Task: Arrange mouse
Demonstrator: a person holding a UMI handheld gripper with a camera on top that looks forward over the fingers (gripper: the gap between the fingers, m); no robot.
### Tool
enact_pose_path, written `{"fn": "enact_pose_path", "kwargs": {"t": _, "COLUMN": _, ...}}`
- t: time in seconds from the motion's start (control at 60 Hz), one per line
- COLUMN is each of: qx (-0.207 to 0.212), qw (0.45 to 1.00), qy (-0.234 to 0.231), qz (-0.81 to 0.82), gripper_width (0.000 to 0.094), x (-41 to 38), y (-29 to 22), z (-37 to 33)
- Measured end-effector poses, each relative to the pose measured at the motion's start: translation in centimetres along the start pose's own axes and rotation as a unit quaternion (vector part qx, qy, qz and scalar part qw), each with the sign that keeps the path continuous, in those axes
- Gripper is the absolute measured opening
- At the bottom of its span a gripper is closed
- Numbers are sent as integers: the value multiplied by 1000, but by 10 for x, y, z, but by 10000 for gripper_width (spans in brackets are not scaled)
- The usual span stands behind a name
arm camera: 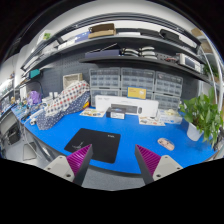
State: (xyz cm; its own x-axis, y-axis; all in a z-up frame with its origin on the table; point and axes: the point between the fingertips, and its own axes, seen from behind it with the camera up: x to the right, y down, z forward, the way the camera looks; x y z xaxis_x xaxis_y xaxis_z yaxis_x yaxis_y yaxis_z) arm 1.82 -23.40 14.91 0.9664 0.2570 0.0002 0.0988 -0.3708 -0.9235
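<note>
A small pale mouse [165,144] lies on the blue table top [130,137], ahead of my right finger and off to the right. A black mouse mat [95,143] lies on the blue top just ahead of my left finger. My gripper [114,162] is open and empty, held above the table's near edge. The pink pads show on both fingertips [80,156], with a wide gap between them.
A green plant in a white pot [201,116] stands at the right. White boxes and small items [120,106] sit along the back. Patterned cloth [62,98] is piled at the left. Shelves with drawer units [140,80] line the wall behind.
</note>
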Motion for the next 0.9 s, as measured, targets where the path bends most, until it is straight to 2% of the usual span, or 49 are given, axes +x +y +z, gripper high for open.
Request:
{"fn": "enact_pose_path", "kwargs": {"t": 0.183, "qx": -31, "qw": 999, "qy": 17, "qz": 16, "gripper_width": 857, "x": 40, "y": 43, "z": 9}}
{"fn": "enact_pose_path", "kwargs": {"t": 0.417, "qx": -83, "qw": 992, "qy": 86, "qz": 44, "gripper_width": 857, "x": 144, "y": 99, "z": 26}}
{"fn": "enact_pose_path", "kwargs": {"t": 0.617, "qx": -107, "qw": 984, "qy": 133, "qz": 44, "gripper_width": 848, "x": 241, "y": 113, "z": 71}}
{"fn": "enact_pose_path", "kwargs": {"t": 0.733, "qx": -119, "qw": 983, "qy": 138, "qz": 40, "gripper_width": 847, "x": 282, "y": 113, "z": 110}}
{"fn": "enact_pose_path", "kwargs": {"t": 0.9, "qx": -129, "qw": 983, "qy": 121, "qz": 44, "gripper_width": 847, "x": 309, "y": 107, "z": 161}}
